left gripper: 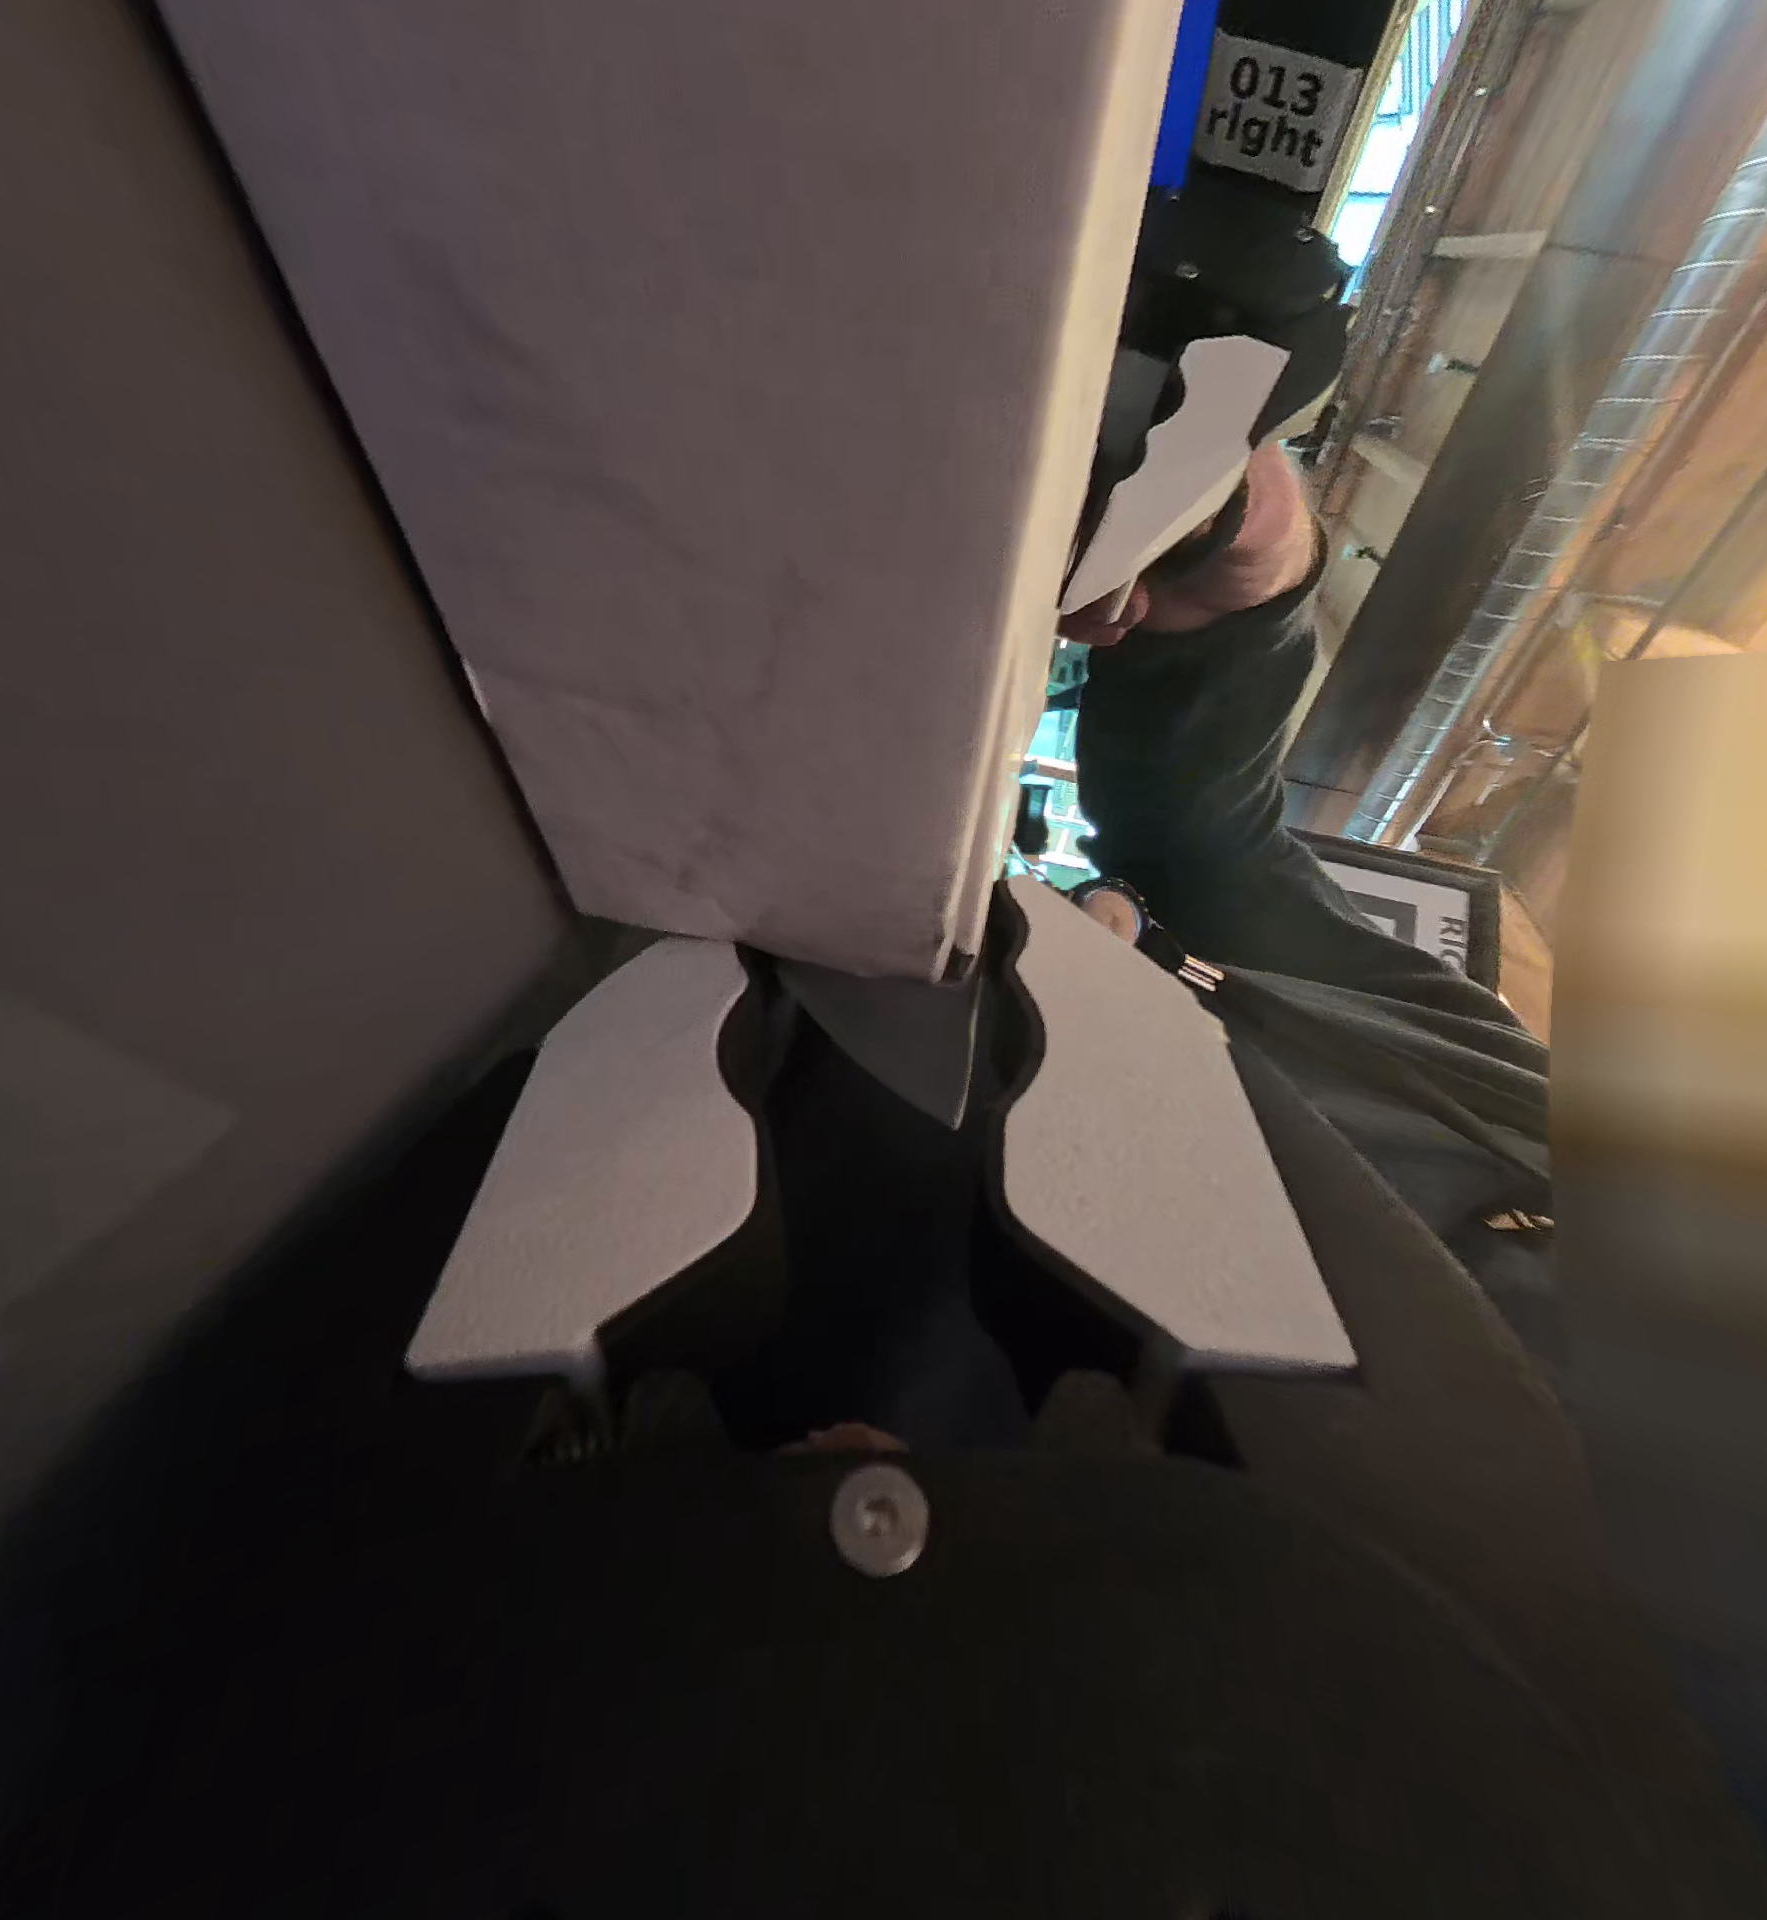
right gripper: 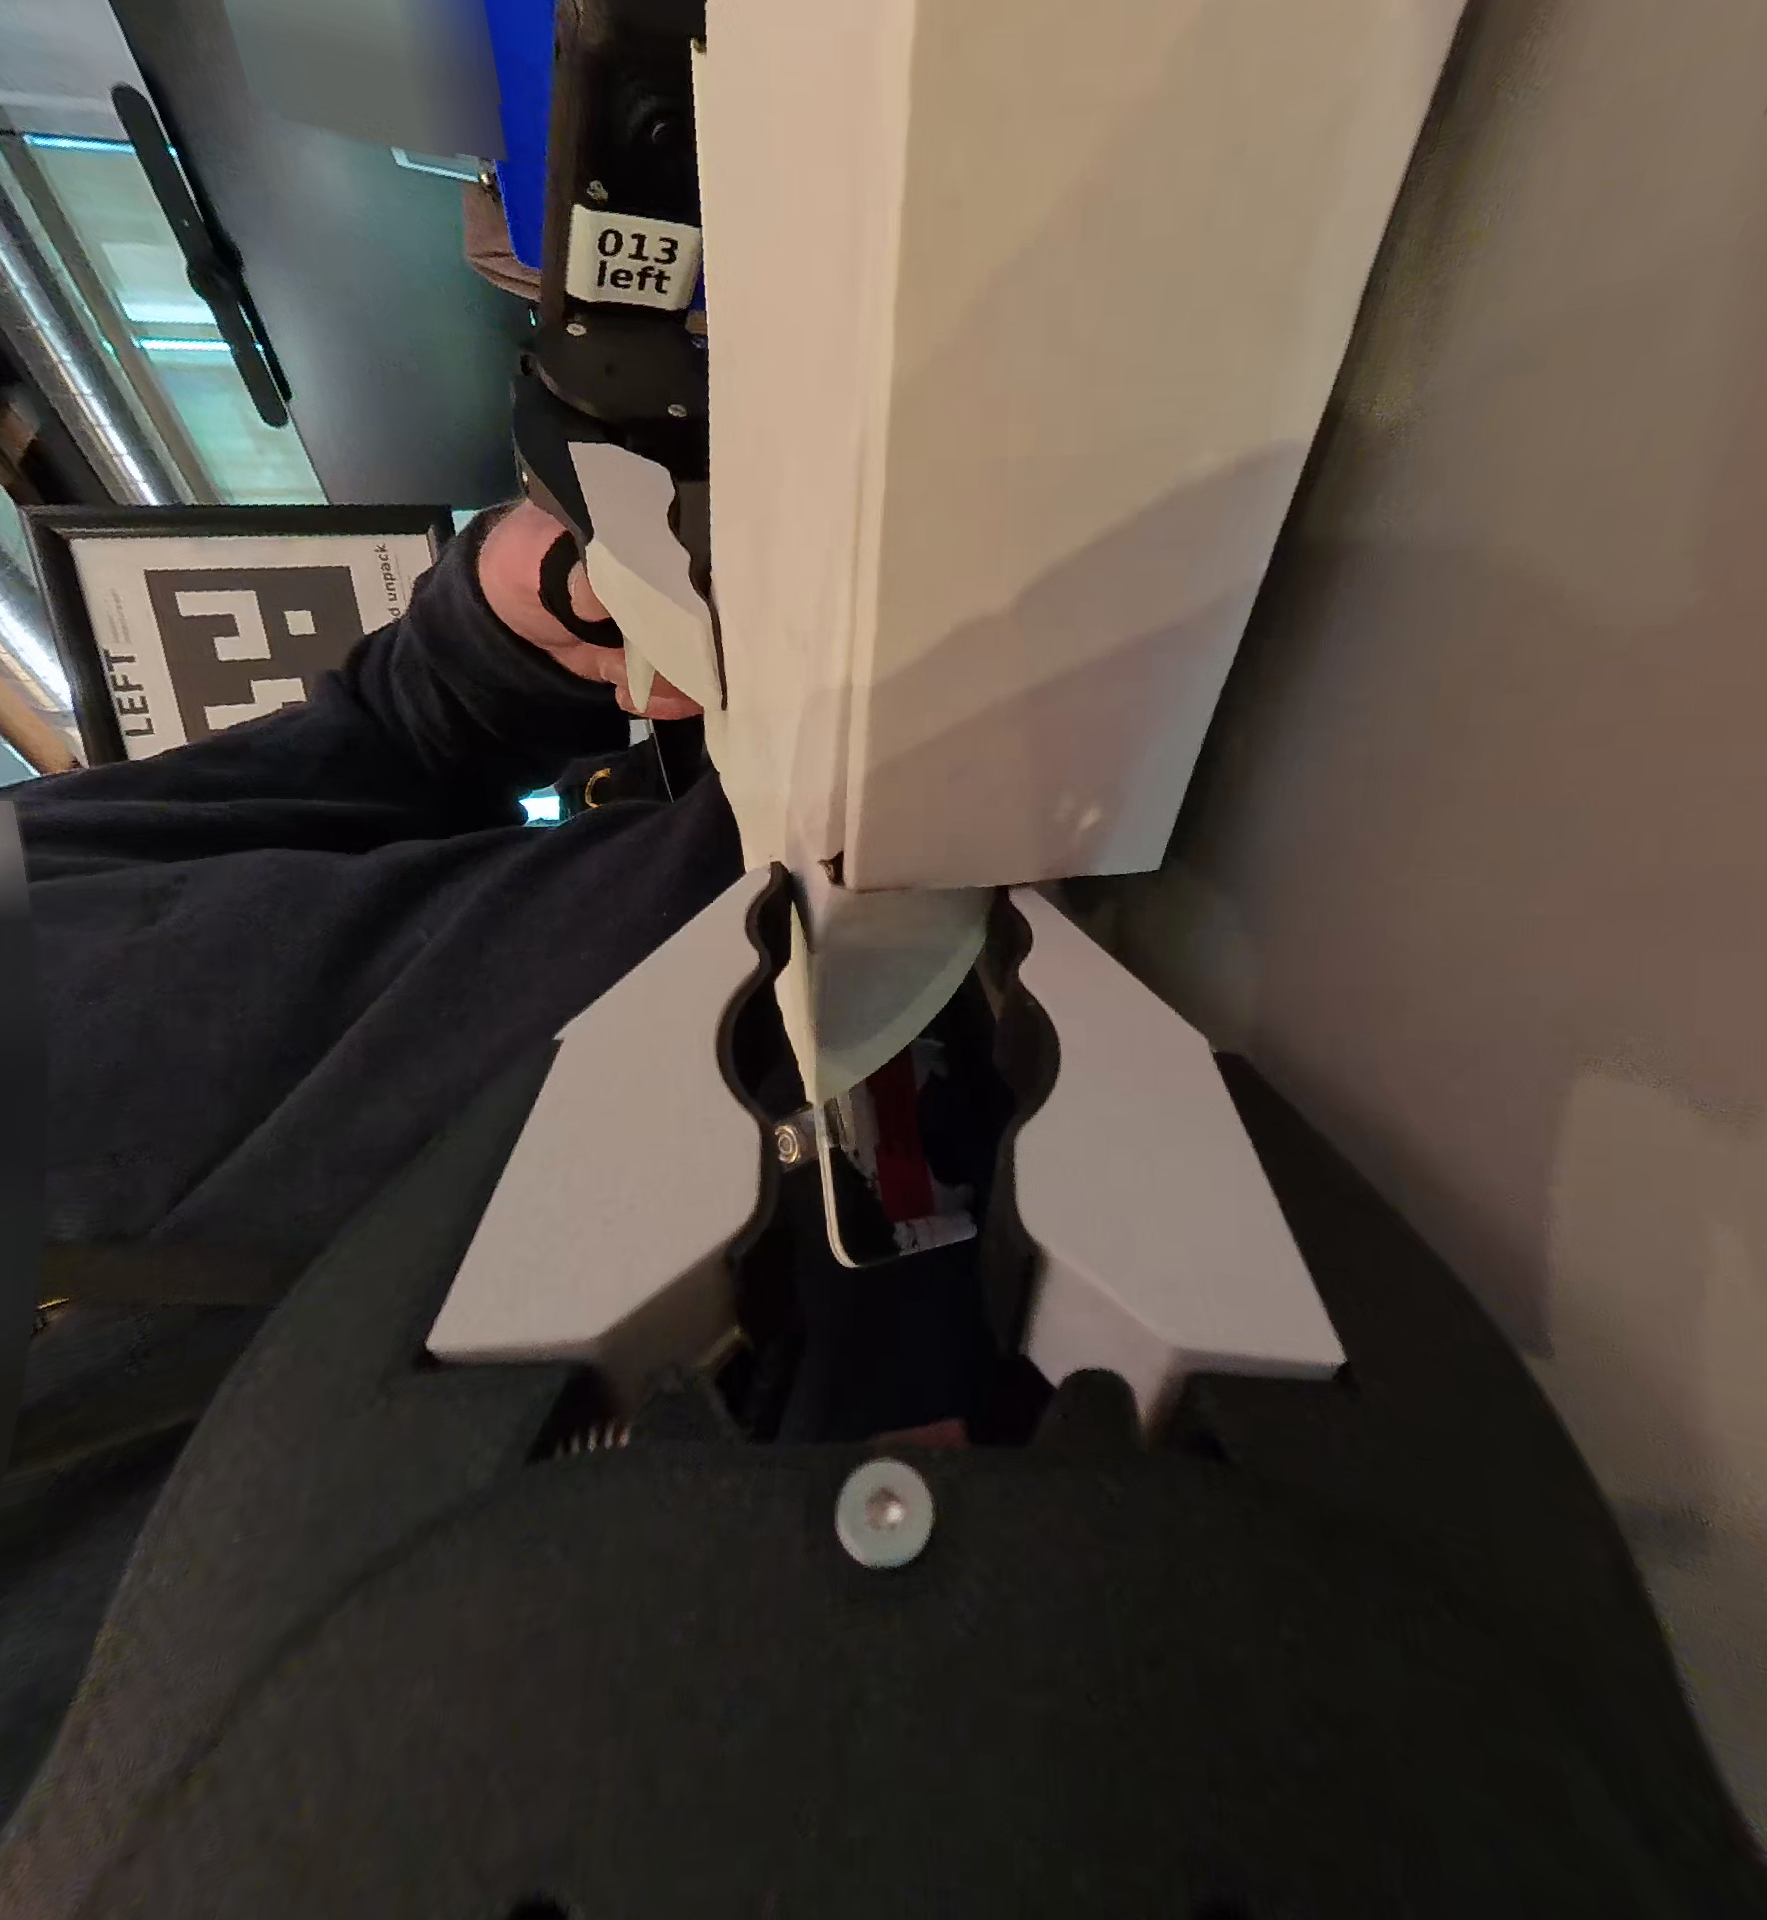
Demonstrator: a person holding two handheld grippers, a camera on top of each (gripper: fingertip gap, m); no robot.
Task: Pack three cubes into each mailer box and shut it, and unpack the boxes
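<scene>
A white mailer box (left gripper: 702, 468) stretches between my two grippers, lying against the grey tabletop (left gripper: 131, 727). Both grippers are rolled on their side. My left gripper (left gripper: 874, 925) clasps one end of the box, with a rounded side flap (left gripper: 900, 1039) poking back between its jaws. My right gripper (right gripper: 894, 899) clasps the other end of the box (right gripper: 1014, 416) in the same way, with a flap (right gripper: 889, 977) between its jaws. Each gripper also shows at the far end in the other's view: the right (left gripper: 1170, 488) and the left (right gripper: 650, 603). No cubes are in view.
The grey tabletop (right gripper: 1533, 727) runs along one side of the box. A person's dark sleeves (right gripper: 339, 935) and a hanging card (right gripper: 900, 1174) are close behind the grippers. A framed marker sign (right gripper: 235, 623) stands at the back, with pipes and a wire mesh wall (left gripper: 1637, 468) beyond.
</scene>
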